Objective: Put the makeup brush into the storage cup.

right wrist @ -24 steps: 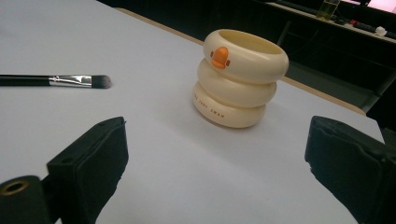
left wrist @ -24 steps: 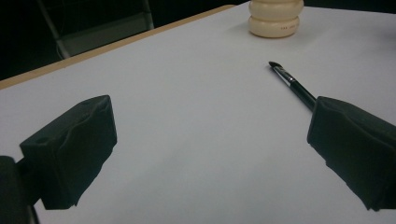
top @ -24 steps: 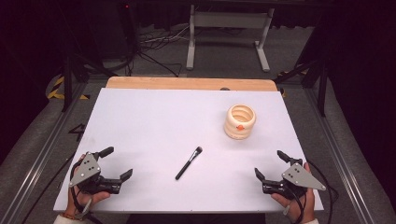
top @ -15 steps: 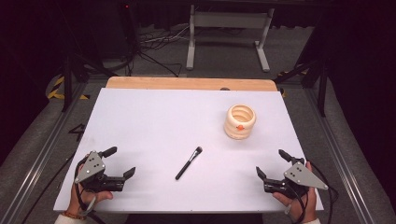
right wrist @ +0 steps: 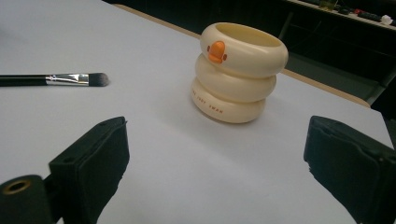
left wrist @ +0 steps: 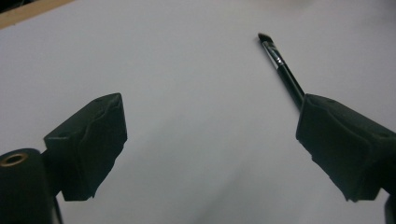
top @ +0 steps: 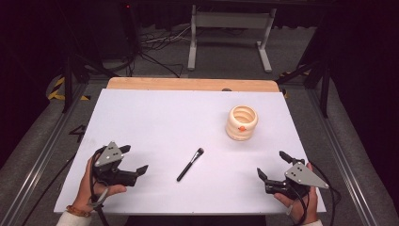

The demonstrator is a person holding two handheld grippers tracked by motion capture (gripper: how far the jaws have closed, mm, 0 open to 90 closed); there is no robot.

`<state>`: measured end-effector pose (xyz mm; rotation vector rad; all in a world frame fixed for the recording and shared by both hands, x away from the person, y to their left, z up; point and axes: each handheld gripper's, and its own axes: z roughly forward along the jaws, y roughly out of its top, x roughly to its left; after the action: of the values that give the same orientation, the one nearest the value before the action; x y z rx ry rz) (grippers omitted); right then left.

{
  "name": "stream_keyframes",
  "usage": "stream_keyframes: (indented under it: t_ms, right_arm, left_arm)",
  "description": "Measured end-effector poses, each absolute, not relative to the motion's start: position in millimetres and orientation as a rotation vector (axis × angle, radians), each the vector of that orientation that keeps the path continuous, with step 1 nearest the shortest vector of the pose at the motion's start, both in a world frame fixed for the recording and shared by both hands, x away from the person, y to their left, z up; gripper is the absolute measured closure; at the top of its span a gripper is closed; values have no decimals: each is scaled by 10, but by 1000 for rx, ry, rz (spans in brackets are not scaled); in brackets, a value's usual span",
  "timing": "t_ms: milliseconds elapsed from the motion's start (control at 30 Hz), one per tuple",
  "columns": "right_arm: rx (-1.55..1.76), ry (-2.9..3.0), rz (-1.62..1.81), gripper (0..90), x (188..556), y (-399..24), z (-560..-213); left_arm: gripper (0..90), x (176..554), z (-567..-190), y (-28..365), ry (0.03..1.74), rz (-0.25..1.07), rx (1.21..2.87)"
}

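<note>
We see a slim black makeup brush lying flat on the white table, its silver ferrule and dark bristles angled toward the far right. Well apart, a cream ringed holder with an orange duck bill stands upright, mouth open upward.

floor: grey, cables | metal stand behind white table | surroundings: dark
</note>
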<state>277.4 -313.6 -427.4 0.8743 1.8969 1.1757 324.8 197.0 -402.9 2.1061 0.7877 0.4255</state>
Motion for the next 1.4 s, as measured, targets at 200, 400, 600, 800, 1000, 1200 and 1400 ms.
stream_keyframes:
  t_ms: [200,400,600,800,1000,1200,1400]
  right_arm:
    - [886,1912,1158,75,2786,-3131,-4294]
    - [892,1922,1155,75,2804,-3138,-4306]
    - [907,1923,1167,75,2811,-3151,-4307]
    - [914,1933,1155,75,2823,-3145,-4325]
    - [913,1939,1153,75,2828,-3143,-4334]
    - [919,1946,1153,75,2840,-3149,-4344]
    - [920,1945,1155,75,2837,-3152,-4346]
  left_arm:
    - [123,3355,-3926,1529,758,385,2260]
    - [192,3560,-3911,1034,732,184,2463]
    - [252,3724,-3945,753,748,105,2562]
    - [315,3908,-4018,457,786,48,2676]
    - [372,4048,-4122,260,780,-38,2762]
    - [476,4126,-4198,148,805,-61,2796]
    - [651,4166,-4216,96,737,6,2897]
